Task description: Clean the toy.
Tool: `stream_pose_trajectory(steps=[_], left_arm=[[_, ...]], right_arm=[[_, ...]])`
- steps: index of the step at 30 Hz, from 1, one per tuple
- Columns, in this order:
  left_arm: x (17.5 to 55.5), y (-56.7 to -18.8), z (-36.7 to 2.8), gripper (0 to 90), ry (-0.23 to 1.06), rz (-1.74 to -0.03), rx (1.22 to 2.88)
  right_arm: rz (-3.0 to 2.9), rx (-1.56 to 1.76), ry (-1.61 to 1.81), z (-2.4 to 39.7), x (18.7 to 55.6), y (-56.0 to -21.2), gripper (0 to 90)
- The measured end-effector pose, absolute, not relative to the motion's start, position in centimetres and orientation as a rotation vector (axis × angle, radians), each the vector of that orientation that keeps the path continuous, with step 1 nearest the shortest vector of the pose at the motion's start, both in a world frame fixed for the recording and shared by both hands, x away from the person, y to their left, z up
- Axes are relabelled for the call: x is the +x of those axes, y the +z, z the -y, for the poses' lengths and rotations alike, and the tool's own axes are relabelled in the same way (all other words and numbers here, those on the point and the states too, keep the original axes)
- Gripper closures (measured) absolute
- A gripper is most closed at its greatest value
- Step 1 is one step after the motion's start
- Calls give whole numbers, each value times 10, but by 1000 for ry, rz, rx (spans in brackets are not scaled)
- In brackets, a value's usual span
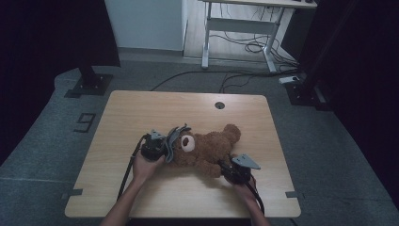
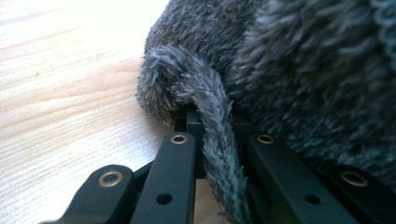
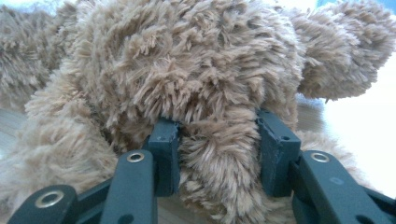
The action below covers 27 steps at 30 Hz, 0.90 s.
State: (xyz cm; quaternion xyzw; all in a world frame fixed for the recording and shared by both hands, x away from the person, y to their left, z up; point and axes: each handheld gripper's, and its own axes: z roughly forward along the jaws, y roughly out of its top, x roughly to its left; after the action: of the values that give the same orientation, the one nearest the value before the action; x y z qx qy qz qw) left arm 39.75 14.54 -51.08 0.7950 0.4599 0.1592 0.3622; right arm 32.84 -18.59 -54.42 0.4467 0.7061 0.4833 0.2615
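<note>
A brown teddy bear (image 1: 207, 148) lies on its side in the middle of the wooden table (image 1: 141, 108), its head toward the left. A grey fuzzy cloth (image 1: 173, 139) sits against the bear's head. My left gripper (image 1: 162, 147) is at the cloth, and in the left gripper view its jaws (image 2: 212, 119) are shut on a thin strip of the grey cloth (image 2: 219, 154). My right gripper (image 1: 226, 168) is at the bear's lower end. In the right gripper view it (image 3: 217, 135) is shut on a tuft of the bear's brown plush (image 3: 187, 60); which limb that is I cannot tell.
A round cable hole (image 1: 219, 105) lies near the table's far edge. Behind the table stand a white desk frame (image 1: 240, 33), floor cables (image 1: 235, 77) and two dark stand bases (image 1: 89, 84). Bare tabletop lies left, right and front.
</note>
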Motion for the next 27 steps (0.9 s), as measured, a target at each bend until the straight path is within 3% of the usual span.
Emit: stream_pose_trajectory(steps=[8,17,27], left_arm=[[382,-502,-178,842,451,-1204,1970],[341,-492,-225,840,513,-1202,1959],[313,-502,-267,815,479,-1267,1967]], right_arm=[[-1879,1154,1340,191,319,-538,464],[-1830,1153,1396,201,312,-531,445],[-1797,1175,1407,212,308,-529,443]])
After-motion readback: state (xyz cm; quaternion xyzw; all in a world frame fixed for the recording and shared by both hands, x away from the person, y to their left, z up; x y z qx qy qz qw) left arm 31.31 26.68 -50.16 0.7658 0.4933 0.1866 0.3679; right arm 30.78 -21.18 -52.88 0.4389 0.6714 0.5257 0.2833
